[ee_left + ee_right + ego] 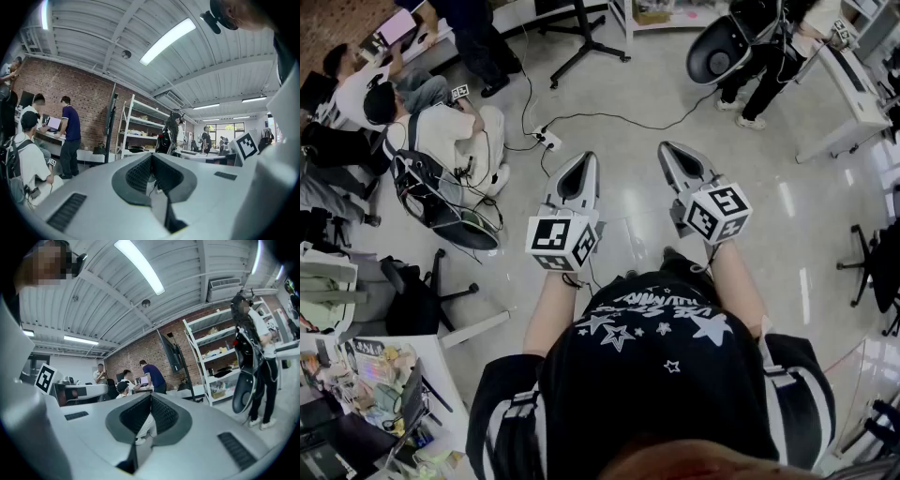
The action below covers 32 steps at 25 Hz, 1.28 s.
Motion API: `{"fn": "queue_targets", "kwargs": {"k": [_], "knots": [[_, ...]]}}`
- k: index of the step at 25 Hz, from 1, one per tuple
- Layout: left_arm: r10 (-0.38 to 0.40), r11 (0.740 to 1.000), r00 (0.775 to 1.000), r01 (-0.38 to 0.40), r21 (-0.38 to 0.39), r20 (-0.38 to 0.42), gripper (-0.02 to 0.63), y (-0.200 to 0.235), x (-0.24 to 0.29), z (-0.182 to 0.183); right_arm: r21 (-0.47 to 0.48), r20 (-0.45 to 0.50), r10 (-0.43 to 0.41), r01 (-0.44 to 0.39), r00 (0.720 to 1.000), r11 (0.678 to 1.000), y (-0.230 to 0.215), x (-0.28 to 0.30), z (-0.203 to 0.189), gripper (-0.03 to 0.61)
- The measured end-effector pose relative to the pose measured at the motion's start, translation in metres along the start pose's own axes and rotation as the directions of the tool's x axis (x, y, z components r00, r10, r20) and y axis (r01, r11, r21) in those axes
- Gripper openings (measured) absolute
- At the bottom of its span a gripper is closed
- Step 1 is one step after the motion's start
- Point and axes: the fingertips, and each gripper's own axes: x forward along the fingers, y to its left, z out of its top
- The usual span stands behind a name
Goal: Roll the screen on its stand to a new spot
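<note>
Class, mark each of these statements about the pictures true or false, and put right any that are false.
1. Both grippers have their jaws together with nothing between them. True: the left gripper and the right gripper are both shut and empty.
2. The left gripper grips the stand of the screen. False: the stand is well ahead across the floor, and neither gripper touches it.
3. A white power strip lies on the floor ahead of the grippers. True.
4. The wall behind the screen is smooth white plaster. False: the screen stands in front of a red brick wall.
</note>
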Motion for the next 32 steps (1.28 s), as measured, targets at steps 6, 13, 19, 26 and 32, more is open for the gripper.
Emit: {"fn": "queue_targets", "kwargs": {"k": [6,13,19,26,32], "knots": [[0.043,0.999,0.999,-0.043,-0.01,-0.031,0.011,0.018,-0.007,-0.005,0.064,-0.038,0.031,-0.028,0.999,0.998,0.008,0.009,-0.019,0.006],[0.081,0.997,0.996,-0.081,0.001,0.03,0.011,0.041,0.024,0.01,0.079,-0.025,0.093,-0.091,0.995,0.993,-0.017,0.058,-0.011,0.006],[0.13,0.991,0.991,-0.131,0.015,0.02,0.011,0.074,0.075,0.009,0.067,-0.017,0.134,-0.133,0.991,0.989,-0.059,0.115,0.008,0.006],[0.153,0.988,0.987,-0.154,0.009,0.049,0.011,0.093,0.141,0.028,0.036,0.023,0.12,-0.121,0.992,0.992,-0.122,0.161,0.055,0.006],[0.178,0.983,0.982,-0.18,0.028,0.058,0.011,0.105,0.183,0.036,0.057,0.033,0.159,-0.16,0.987,0.985,-0.156,0.191,0.066,0.006]]}}
